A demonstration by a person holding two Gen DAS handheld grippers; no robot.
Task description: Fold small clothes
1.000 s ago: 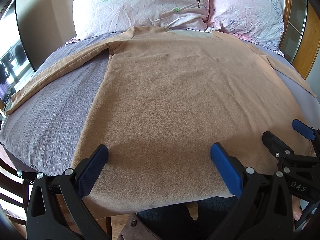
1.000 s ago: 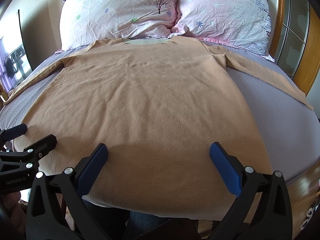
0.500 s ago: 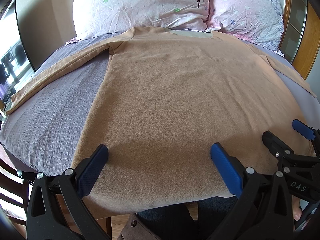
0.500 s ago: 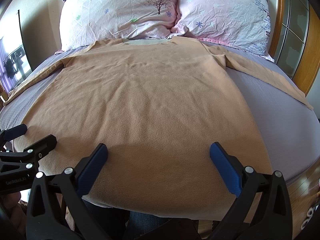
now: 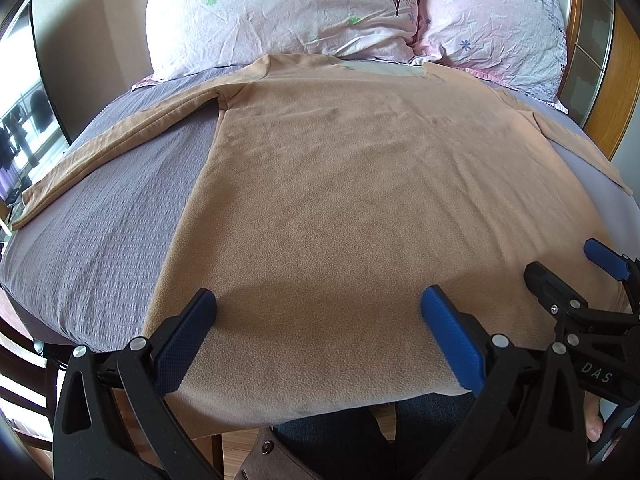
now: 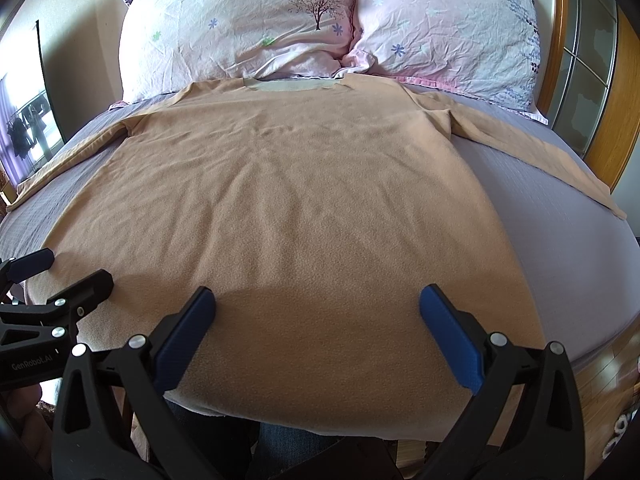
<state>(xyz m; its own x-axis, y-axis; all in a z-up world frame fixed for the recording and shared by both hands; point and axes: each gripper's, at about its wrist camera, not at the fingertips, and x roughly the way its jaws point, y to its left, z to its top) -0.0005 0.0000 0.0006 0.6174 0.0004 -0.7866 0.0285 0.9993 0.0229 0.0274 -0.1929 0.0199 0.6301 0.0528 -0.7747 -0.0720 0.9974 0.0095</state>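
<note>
Two grippers, left [image 5: 318, 334] and right [image 6: 316, 332], jaws wide, empty, above shirt [image 5: 360, 200] hem. Risk: single-layer pinch; hem overhanging bed [image 5: 100, 240] edge slips.

A tan long-sleeved shirt [image 5: 360, 200] lies flat on the bed [image 5: 100, 240], collar toward two floral pillows [image 5: 280, 12] at the headboard end; the sleeve seen at the frame's left extends outward across the grey-purple cover; the hem hangs slightly over the near bed edge. The left gripper [image 5: 316, 332] is positioned low over the hem region, jaws spread wide, blue pads [image 5: 452, 336] on either side of bare fabric, nothing clamped. The right gripper [image 5: 572, 272] enters at the lower right edge above the shirt's corner, jaws apart. A wooden bed frame [image 5: 616, 80] borders the right side.
</note>
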